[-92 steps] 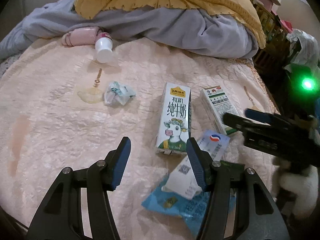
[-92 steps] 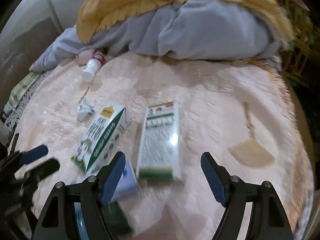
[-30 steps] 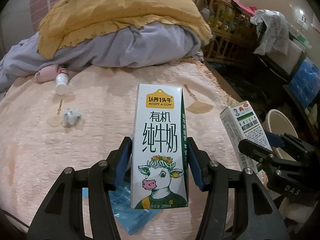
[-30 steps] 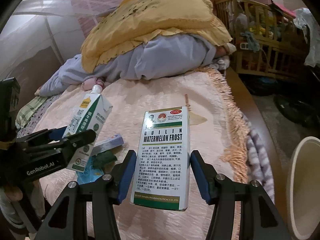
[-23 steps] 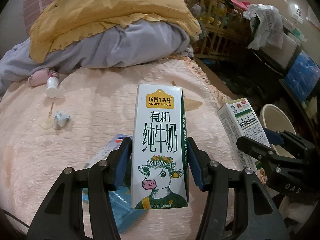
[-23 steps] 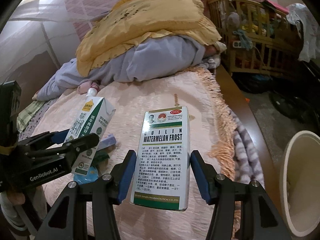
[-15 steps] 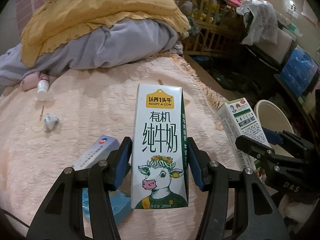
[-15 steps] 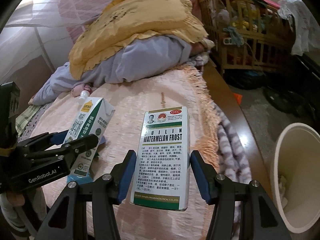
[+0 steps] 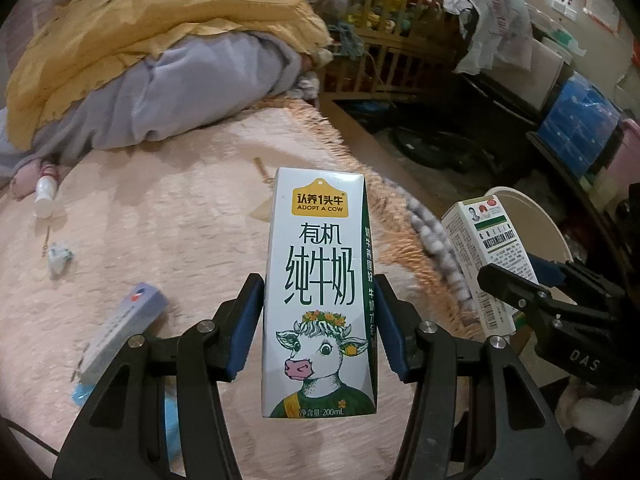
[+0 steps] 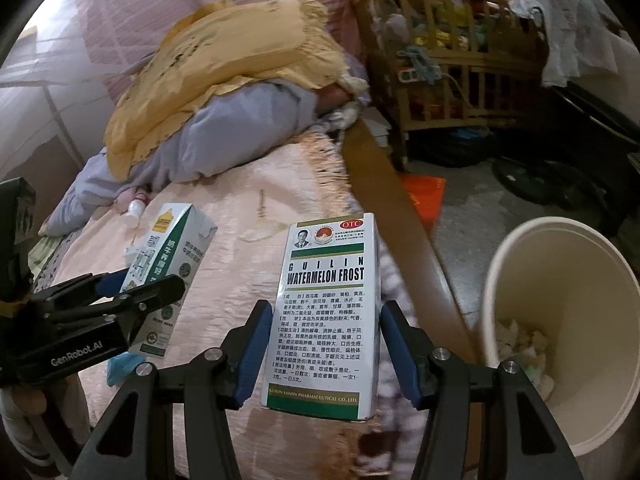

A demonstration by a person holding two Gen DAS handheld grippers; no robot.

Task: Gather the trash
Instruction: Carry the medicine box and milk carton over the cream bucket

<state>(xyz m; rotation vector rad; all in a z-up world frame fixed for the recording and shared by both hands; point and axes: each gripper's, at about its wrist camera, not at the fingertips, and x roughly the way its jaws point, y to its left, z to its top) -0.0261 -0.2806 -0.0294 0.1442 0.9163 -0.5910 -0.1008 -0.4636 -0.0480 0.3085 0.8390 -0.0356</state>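
Note:
My left gripper [image 9: 318, 316] is shut on a white and green milk carton [image 9: 320, 280] with a cow on it, held upright above the pink bedspread [image 9: 160, 220]. From the right wrist view the same milk carton [image 10: 168, 268] shows at the left in the left gripper [image 10: 120, 292]. My right gripper [image 10: 324, 344] is shut on a white medicine box [image 10: 326, 304] marked Watermelon Frost, near the bed's edge. That medicine box [image 9: 486, 264] also appears at the right of the left wrist view. A cream waste bin [image 10: 532, 260] with crumpled paper inside stands on the floor at the right.
On the bed lie a small grey-blue box [image 9: 124, 328], a blue wrapper [image 9: 168, 408], a crumpled wrapper [image 9: 59, 258] and a small white bottle [image 9: 44, 196]. A heap of yellow and grey bedding [image 9: 160, 60] fills the far end. A wooden crib [image 10: 452, 52] stands beyond the bed.
Both grippers have carried their boxes sideways toward the bed's edge. The waste bin has come into fuller view at the right. Neither grip has changed.

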